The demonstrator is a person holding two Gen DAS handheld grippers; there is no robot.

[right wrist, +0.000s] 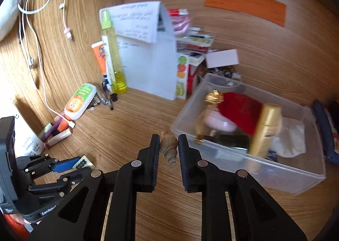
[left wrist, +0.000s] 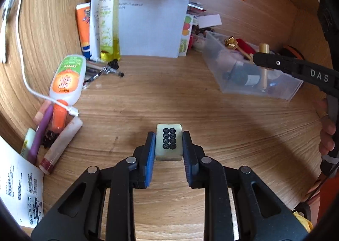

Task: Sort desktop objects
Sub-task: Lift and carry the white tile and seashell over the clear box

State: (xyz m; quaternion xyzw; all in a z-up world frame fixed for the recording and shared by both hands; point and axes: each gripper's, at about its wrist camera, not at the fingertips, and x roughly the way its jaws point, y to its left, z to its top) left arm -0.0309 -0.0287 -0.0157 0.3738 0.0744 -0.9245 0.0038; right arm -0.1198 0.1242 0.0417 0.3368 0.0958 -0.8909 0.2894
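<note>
The right fingers (right wrist: 168, 152) are clamped on a small spiral shell (right wrist: 169, 148), held clear of the surface (right wrist: 131, 135) just in front of the near left corner of the clear bin (right wrist: 233, 156). The left fingers (left wrist: 168, 144) are pressed on both sides of a mahjong tile (left wrist: 169, 141), dotted face up, over bare wood toward the near middle of the surface.

Both grasps look complete, so the step in hand is the carry to a sorting place. For the shell, the bin seems the likely target: the next move calls for lifting it over the near wall, which it has not yet cleared, then releasing above the gold bottle (right wrist: 266, 128) and red pouch (right wrist: 241, 111) already inside.

Both grippers tilt downward and forward. The right one reaches across beside the bin; a hand (left wrist: 327, 133) grips its handle at the right edge of the left view.
</note>
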